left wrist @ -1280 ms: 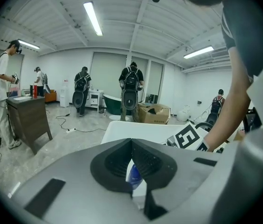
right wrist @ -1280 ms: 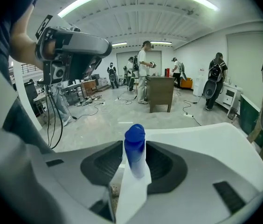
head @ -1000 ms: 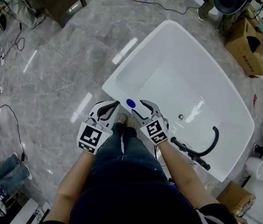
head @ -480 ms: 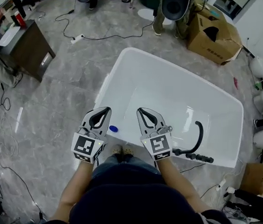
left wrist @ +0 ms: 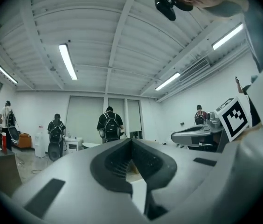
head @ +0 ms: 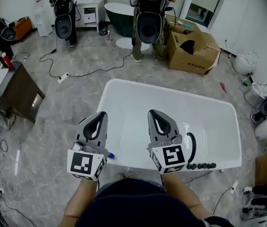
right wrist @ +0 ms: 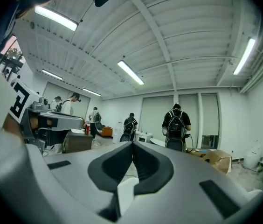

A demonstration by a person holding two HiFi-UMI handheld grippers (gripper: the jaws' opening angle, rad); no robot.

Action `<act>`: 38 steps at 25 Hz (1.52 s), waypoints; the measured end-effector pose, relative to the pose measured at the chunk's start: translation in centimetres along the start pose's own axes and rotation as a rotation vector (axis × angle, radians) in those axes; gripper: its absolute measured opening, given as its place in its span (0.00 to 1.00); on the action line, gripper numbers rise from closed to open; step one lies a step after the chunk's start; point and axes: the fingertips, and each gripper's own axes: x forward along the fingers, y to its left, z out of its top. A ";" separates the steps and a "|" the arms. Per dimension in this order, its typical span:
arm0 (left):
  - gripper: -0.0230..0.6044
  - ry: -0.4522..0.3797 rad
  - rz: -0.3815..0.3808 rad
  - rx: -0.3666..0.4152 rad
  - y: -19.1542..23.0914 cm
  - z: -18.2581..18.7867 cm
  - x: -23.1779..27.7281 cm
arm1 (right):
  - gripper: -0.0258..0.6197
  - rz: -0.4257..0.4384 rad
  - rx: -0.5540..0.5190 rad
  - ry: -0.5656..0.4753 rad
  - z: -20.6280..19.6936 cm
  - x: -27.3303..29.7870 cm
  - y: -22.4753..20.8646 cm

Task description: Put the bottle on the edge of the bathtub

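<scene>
Both tongs are empty. Your left tongs (head: 102, 113) are pressed tip to tip with nothing between them, and your right tongs (head: 152, 112) are fully closed the same way. Both are held up over the white bathtub (head: 124, 86) and point across it.

The small bottle with a blue cap (head: 111, 155) is back near your body, just beside the marker cube of the left tongs. It appears to stand on the tub's near rim. Only the cap shows from above, so the body's shape and material cannot be told.

It is probably a light plastic bottle, stiff enough to take a firm squeeze but smooth. On that glossy, rounded rim it could slide or tip at a nudge. If it needs resetting, open wide and take it around the body below the cap, not by the cap. Set it down squarely.

A black curved hose (head: 191, 144) lies close to the right of the right tongs, on the same rim, so keep clear of it. Beyond the tips, across the tub, people with backpacks (head: 150, 18) stand well apart, next to an open cardboard box (head: 192, 51). Far to the left of the left tongs are a dark cabinet (head: 17, 92) and loose cables (head: 84, 73) on the floor. None of these blocks the rim.
</scene>
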 end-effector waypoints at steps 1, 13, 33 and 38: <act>0.07 -0.017 0.006 0.000 -0.1 0.9 0.0 | 0.08 -0.015 0.004 -0.009 0.7 -0.4 -0.4; 0.07 -0.049 0.012 0.002 -1.0 3.2 -0.4 | 0.08 -0.034 -0.009 -0.056 3.9 -2.5 -0.2; 0.07 -0.031 -0.030 -0.022 -2.3 1.4 -1.7 | 0.08 -0.051 0.028 -0.017 1.5 -4.2 0.5; 0.07 -0.040 -0.034 -0.033 -1.3 0.5 -2.8 | 0.08 -0.039 0.009 -0.015 1.0 -4.1 2.5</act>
